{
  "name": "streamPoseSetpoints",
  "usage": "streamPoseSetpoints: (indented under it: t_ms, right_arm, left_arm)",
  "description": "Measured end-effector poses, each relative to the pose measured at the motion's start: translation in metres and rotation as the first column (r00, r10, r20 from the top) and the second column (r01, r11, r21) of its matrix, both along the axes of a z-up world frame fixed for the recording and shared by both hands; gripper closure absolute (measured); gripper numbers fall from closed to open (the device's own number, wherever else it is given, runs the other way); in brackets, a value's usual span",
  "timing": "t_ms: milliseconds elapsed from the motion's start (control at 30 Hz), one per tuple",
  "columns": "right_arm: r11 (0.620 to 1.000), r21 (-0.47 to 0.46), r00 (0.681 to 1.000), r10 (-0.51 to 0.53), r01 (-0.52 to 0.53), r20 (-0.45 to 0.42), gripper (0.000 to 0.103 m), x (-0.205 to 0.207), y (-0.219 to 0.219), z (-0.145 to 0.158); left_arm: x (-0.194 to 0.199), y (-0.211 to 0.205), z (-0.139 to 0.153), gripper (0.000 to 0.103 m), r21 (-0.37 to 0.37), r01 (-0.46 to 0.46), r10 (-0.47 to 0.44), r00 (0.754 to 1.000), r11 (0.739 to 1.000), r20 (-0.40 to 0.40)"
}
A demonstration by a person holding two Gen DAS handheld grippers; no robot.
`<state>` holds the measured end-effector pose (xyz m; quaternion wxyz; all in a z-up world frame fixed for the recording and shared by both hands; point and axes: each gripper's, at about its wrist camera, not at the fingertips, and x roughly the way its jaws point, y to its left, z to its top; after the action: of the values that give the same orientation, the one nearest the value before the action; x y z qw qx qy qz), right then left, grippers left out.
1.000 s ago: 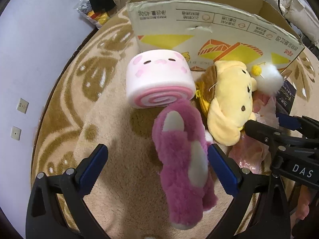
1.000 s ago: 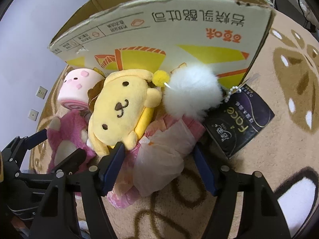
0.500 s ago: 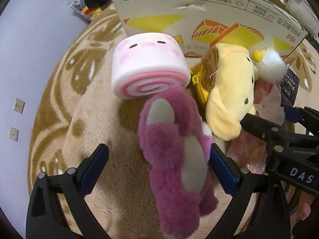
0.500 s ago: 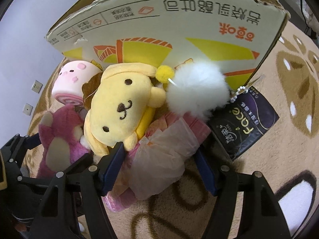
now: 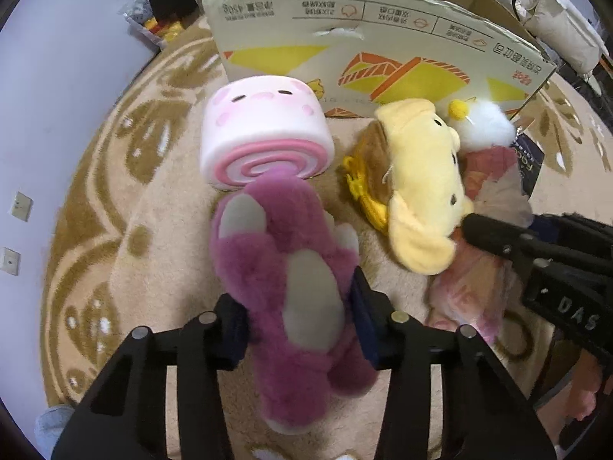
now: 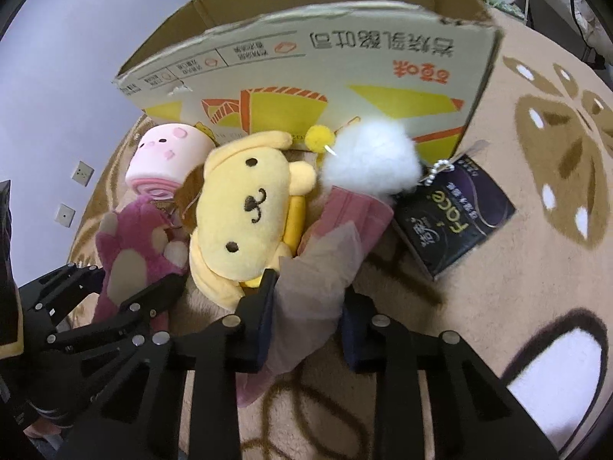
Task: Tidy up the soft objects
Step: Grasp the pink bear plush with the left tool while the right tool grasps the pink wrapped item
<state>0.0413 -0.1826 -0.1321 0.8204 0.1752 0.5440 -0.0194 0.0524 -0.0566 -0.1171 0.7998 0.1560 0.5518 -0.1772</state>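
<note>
My left gripper (image 5: 297,306) is shut on a purple plush toy (image 5: 283,268) that lies on the rug; the toy also shows in the right wrist view (image 6: 130,253). My right gripper (image 6: 306,303) is shut on a pink soft bundle with a translucent wrap (image 6: 322,268), which also shows in the left wrist view (image 5: 471,287). Between them lies a yellow dog plush (image 6: 245,211) (image 5: 421,188). A pink swirl-roll cushion (image 5: 264,130) (image 6: 164,157) and a white pompom (image 6: 371,161) (image 5: 482,126) sit in front of a cardboard box (image 6: 325,61) (image 5: 383,38).
A dark tissue pack (image 6: 452,214) lies right of the pompom. The beige patterned rug (image 6: 536,268) covers the floor. A lilac wall with two sockets (image 5: 21,207) is at the left. White cushions (image 5: 567,30) sit at the far right.
Both grippers have closed: the left on the purple plush, the right on the pink wrapped bundle. Both have also moved slightly forward toward the pile.
</note>
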Motion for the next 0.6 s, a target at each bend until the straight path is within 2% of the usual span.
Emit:
streamPoseSetpoints:
  t_ms: [100,367,600]
  right_arm:
    - [1.000,0.000,1.000,-0.013,0.013,0.015,0.074,-0.005,0.001,0.007]
    - [0.997,0.036,0.997,-0.068,0.067,0.022,0.075,-0.012,-0.022,0.010]
    - [0.993,-0.107,0.989,-0.030,0.046,0.147,0.082,-0.023,-0.019,0.047]
  left_arm:
    - [-0.005,0.006,0.004,0.059,0.012,-0.028,0.028,0.999,1.000,0.025]
    - [-0.006,0.020,0.016,0.059,-0.012,-0.088,0.088,0.994,0.996,0.064]
    - [-0.016,0.027,0.040,0.059,-0.046,-0.115,0.122,0.976,0.992,0.179]
